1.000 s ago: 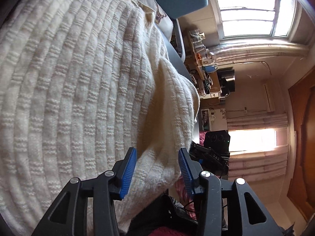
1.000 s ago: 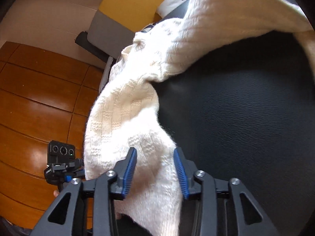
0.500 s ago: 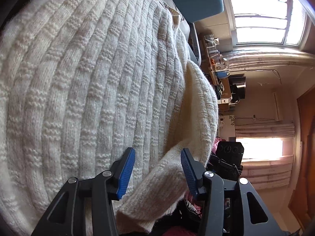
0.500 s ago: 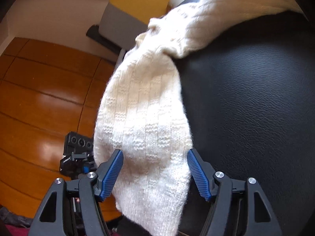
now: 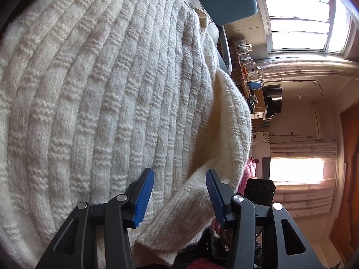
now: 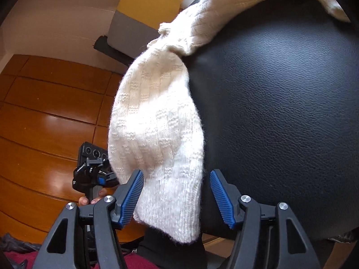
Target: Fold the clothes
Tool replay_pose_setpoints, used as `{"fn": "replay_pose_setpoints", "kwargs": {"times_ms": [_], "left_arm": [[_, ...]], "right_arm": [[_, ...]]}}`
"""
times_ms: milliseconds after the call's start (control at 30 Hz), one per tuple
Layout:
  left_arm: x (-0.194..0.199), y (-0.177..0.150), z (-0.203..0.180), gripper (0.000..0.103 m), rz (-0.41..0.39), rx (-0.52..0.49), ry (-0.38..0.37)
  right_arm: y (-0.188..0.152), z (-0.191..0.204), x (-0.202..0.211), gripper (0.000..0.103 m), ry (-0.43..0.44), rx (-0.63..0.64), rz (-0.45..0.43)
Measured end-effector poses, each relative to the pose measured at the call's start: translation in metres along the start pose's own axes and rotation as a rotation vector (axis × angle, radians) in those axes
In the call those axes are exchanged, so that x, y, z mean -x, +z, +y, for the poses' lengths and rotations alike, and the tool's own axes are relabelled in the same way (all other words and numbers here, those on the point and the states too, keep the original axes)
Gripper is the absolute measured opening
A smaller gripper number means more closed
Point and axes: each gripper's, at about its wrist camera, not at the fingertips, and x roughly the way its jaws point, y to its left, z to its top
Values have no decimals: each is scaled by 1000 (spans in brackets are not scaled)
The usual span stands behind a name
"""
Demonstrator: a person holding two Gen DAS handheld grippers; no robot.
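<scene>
A cream ribbed knit sweater (image 5: pixel 101 100) fills most of the left wrist view, its sleeve (image 5: pixel 228 121) folded back along the right side. The sleeve's cuff lies between the blue pads of my left gripper (image 5: pixel 179 195), which stands open around it without squeezing. In the right wrist view the other sleeve (image 6: pixel 154 123) hangs off the edge of a black leather surface (image 6: pixel 280 112). Its cuff dangles between the jaws of my right gripper (image 6: pixel 175 197). Those jaws are closing, with a gap still showing at the right pad (image 6: pixel 221 199).
A glossy wooden floor (image 6: pixel 40 116) lies left of the leather surface. A yellow and grey cushion (image 6: pixel 139 11) is at the back. A hand holds a black camera unit (image 6: pixel 92 168) low on the left. A cluttered desk (image 5: pixel 253 85) and bright windows (image 5: pixel 303 15) are at the right.
The right jaws opened wide off the sleeve, then came in slightly, and the gripper drew back along it toward the cuff. The left gripper's jaws widened a little; the sweater now fills more of its view.
</scene>
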Motion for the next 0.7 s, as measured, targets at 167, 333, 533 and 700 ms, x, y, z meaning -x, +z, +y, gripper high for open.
{"fn": "replay_pose_setpoints", "kwargs": {"times_ms": [167,333,533,700], "left_arm": [[-3,1,-2,50,-2,-1,6],[-2,1,4,50,4,-4,10],[5,0,-10,53,5,-53,26],[1,0,-12,59,13,-83,70]], "right_arm": [[7,7,-13,30,-81,30,34],[5,29,-20,5,-261,152,36],[0,79,26,1,-530,407,-34],[3,34,55,4,-665,305,-14]]}}
